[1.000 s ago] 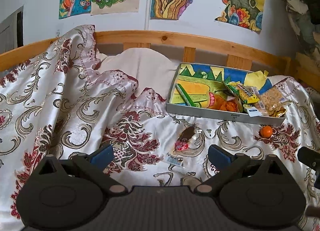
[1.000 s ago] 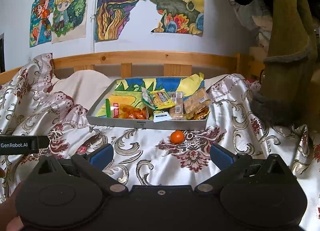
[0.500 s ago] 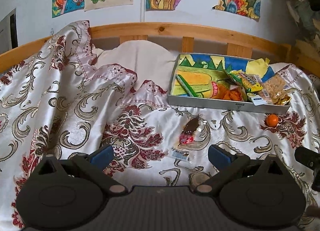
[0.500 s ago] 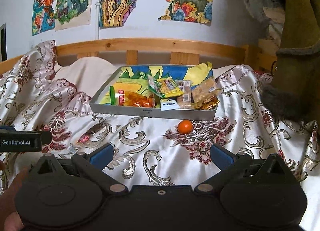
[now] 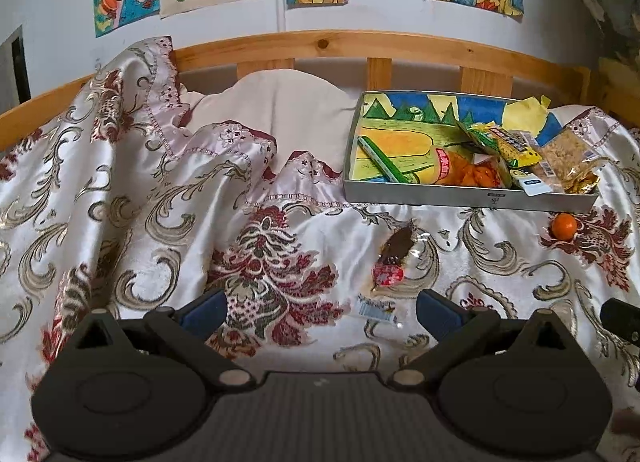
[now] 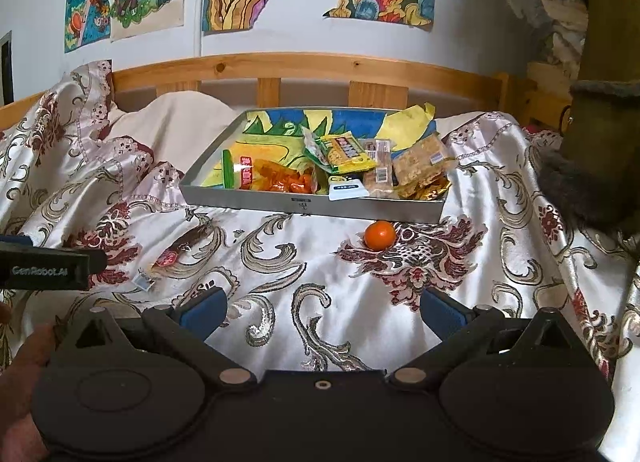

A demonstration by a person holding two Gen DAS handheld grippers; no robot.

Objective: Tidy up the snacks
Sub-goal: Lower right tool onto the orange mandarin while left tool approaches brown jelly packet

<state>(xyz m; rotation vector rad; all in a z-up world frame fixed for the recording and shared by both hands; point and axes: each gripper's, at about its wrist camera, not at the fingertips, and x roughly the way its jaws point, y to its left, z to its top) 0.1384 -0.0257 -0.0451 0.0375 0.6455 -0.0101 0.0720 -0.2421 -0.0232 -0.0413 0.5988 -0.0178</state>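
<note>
A grey tray [image 5: 460, 197] [image 6: 248, 203] with a painted bottom lies on the patterned bedspread and holds several snack packets. A clear-wrapped dark snack [image 5: 394, 258] [image 6: 180, 250] lies on the bedspread in front of the tray's left end. A small orange [image 5: 565, 225] [image 6: 380, 235] lies in front of the tray's right end. My left gripper [image 5: 320, 312] is open and empty, just short of the wrapped snack. My right gripper [image 6: 322, 308] is open and empty, a short way before the orange. The left gripper's side shows in the right wrist view [image 6: 44, 270].
A wooden bed rail [image 5: 360, 45] [image 6: 320, 69] runs behind the tray, with a pale pillow [image 5: 288, 109] to the tray's left. The bedspread [image 5: 120, 189] is bunched in folds on the left. A dark green plush object [image 6: 600, 101] stands at the right.
Both grippers have moved forward and lower toward the bedspread. The wrapped snack and the orange look nearer. Both stay open.
</note>
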